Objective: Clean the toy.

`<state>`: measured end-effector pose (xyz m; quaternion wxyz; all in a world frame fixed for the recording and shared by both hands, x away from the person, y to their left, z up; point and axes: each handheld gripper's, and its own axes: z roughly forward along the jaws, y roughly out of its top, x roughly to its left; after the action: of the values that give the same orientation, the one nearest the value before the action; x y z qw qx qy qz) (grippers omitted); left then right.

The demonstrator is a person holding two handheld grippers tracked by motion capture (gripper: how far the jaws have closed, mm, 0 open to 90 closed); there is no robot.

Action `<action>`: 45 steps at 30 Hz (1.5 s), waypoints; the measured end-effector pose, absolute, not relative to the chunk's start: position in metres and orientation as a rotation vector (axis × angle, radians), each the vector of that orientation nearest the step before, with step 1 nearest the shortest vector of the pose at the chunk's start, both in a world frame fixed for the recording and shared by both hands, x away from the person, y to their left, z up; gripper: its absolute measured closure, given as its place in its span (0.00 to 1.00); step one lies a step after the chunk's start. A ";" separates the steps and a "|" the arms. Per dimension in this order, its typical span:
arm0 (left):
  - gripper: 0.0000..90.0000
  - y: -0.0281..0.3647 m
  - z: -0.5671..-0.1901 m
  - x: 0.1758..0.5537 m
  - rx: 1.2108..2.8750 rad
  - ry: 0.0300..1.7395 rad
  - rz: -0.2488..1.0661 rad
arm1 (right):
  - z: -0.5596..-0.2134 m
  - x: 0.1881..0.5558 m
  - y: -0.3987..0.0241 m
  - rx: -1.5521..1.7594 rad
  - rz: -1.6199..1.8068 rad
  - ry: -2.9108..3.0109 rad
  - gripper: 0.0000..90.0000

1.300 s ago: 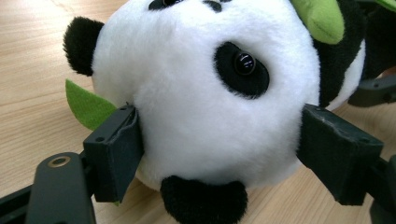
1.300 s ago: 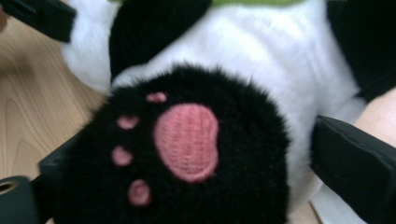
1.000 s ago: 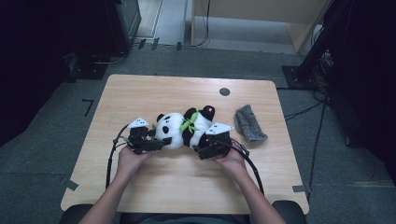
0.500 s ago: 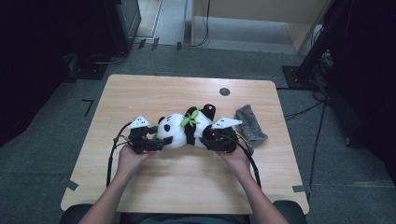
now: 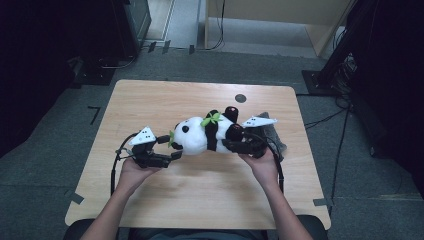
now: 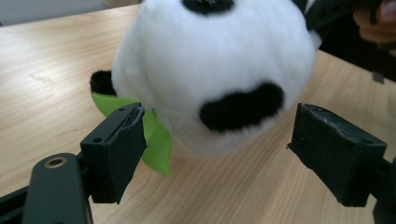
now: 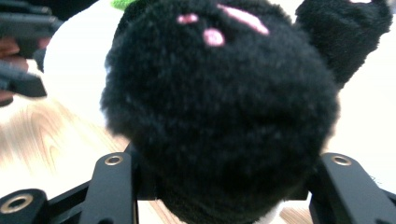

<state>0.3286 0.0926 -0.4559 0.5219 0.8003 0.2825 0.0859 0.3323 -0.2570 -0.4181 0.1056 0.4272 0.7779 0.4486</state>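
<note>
The stuffed panda (image 5: 202,136) lies on its side across the middle of the wooden surface (image 5: 150,100), head toward the person's left and black legs toward the right. It is being handled from both ends, which looks like a way to lift or turn a soft toy without it folding in the middle.

The right hand-held gripper (image 5: 239,145) has just been closing, and in the right gripper view its 2 jaws sit tight on either side of a black furry foot (image 7: 224,116) with pink toe marks, so it is clenched on the panda's foot. That end of the toy appears raised a little off the surface, while the white head still seems to rest on the wood or close to it.

The left hand-held gripper (image 5: 172,150) is released: in the left gripper view its jaws stand wide apart in front of the panda's white face, with 1 pad (image 6: 116,149) touching or just beside a green felt leaf (image 6: 156,144) at the chin, and the other pad clear of the fur. It looks poised to take the head, but nothing is pinched yet.

A grey cloth (image 5: 275,137) lies on the surface just beyond the right hand (image 5: 262,165), partly hidden by it.
</note>
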 end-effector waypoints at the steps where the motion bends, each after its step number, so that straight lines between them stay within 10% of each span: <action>1: 0.18 0.091 -0.456 0.328 1.919 0.658 0.210 | -0.416 0.332 -0.260 1.268 1.329 2.286 0.51; 17: 0.01 0.075 -0.456 0.325 1.893 0.660 0.318 | -0.411 0.328 -0.252 1.304 1.489 2.435 0.52; 28: 0.53 0.078 -0.451 0.322 1.897 0.758 0.276 | -0.417 0.328 -0.244 1.239 1.388 2.425 0.32; 45: 0.57 0.115 -0.432 0.335 1.711 0.929 0.035 | -0.441 0.322 -0.257 0.925 1.564 2.310 0.20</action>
<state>0.3352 0.1146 -0.4323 0.5621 0.7267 0.3947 0.0150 0.3219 -0.2569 -0.4414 0.1011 0.3133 0.7818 0.5296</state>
